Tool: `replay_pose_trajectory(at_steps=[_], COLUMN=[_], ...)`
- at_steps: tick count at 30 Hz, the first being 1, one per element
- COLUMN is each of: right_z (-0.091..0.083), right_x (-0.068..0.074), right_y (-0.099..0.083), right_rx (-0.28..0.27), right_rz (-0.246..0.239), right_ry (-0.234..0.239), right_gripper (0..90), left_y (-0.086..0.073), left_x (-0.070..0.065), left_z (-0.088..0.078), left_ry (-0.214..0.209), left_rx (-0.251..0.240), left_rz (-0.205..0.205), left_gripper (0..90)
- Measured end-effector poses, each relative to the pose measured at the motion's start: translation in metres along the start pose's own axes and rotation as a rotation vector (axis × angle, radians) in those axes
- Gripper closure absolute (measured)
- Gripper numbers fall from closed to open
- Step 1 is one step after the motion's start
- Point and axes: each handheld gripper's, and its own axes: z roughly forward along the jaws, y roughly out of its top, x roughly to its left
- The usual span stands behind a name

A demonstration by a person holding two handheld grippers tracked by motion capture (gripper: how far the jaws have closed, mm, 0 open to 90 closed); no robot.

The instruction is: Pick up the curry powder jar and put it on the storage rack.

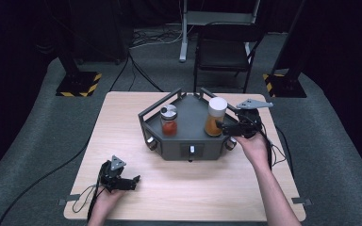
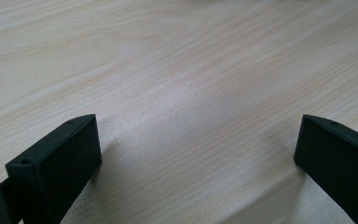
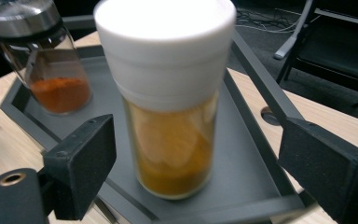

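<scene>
The right claw (image 3: 193, 172) stands open around the white-capped jar (image 3: 170, 102) on the grey tray (image 1: 193, 123), seemingly not touching. It should centre low before squeezing. The left claw (image 2: 198, 154) rests open over the counter (image 2: 177, 70).

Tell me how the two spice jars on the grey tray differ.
The white-lidded jar is taller than the silver-lidded jar. The white-lidded jar holds yellow-orange powder, the silver-lidded jar red. The white-lidded jar stands between the open right gripper's jaws; the silver-lidded jar stands apart. Both are clear, upright, on the tray.

High view: above, facing forward-down over table (image 1: 122, 141). Right gripper view: close on tray (image 3: 251, 154), shared with high view.
</scene>
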Motion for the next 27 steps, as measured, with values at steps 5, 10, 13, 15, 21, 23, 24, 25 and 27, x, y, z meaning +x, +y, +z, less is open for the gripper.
replay_pose_trajectory(at_steps=[5,10,13,15,21,23,24,25,27], right_z=[-0.005,-0.01,-0.013,-0.015,-0.02,-0.021,-0.022,-0.023,-0.024], right_x=[-0.005,-0.012,-0.016,-0.019,-0.023,-0.023,-0.024,-0.023,-0.022], right_y=[-0.01,-0.026,-0.036,-0.043,-0.06,-0.066,-0.069,-0.071,-0.077], right_rx=[0.006,0.003,0.005,0.001,0.016,0.016,0.016,0.017,0.018], right_rz=[0.002,0.02,0.037,0.047,0.059,0.063,0.065,0.067,0.06], right_ry=[-0.012,-0.02,-0.027,-0.028,-0.054,-0.058,-0.059,-0.062,-0.07], right_gripper=[8.7,8.7,8.6,8.8,8.3,8.6,8.6,8.3,8.3], left_y=[0.0,0.0,0.0,0.0,0.0,0.0,0.0,0.0,0.0], left_x=[0.0,0.0,0.0,0.0,0.0,0.0,0.0,0.0,0.0], left_z=[0.0,0.0,0.0,0.0,0.0,0.0,0.0,0.0,0.0], left_ry=[0.0,0.0,0.0,0.0,-0.001,-0.001,-0.001,-0.001,-0.001], left_rx=[0.0,0.0,0.0,-0.001,-0.001,0.001,-0.001,-0.001,0.001], left_rz=[0.001,0.001,0.001,0.001,0.002,0.004,0.002,0.002,0.004], left_gripper=[0.2,0.2,0.2,0.2,0.2,0.2,0.2,0.2,0.2])
